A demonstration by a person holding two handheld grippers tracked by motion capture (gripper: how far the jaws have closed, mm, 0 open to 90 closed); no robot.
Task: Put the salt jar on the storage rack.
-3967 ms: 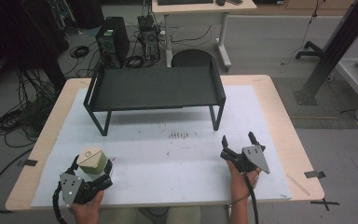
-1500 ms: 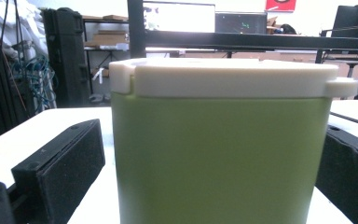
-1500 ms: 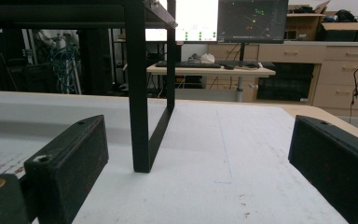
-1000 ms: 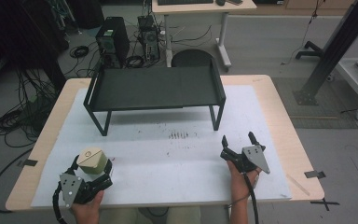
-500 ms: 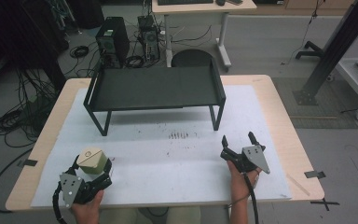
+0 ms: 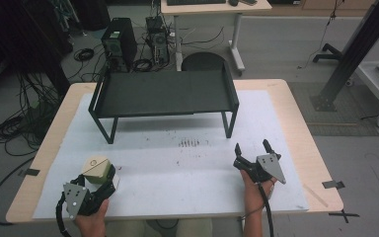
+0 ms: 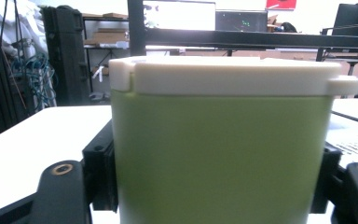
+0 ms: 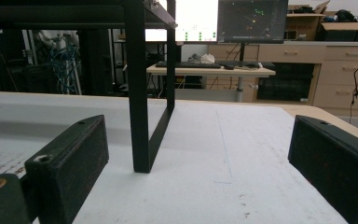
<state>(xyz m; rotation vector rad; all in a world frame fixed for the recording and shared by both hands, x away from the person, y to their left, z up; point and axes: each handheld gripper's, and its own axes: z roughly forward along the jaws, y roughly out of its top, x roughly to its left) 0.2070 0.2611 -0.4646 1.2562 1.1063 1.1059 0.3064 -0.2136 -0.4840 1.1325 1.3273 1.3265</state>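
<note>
At the lower left of the high view, a lidded green container (image 6: 96, 169), judged light, rigid and smooth-walled, is clamped across its sides on the table (image 6: 187, 163) by the just-closed left gripper (image 6: 106, 183), while the right gripper (image 6: 252, 149) is held wide and empty.

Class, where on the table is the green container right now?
In the high view the green container sits near the table's front left corner, between the left gripper jaws, well in front of the black rack.

No legible text or labels.
</note>
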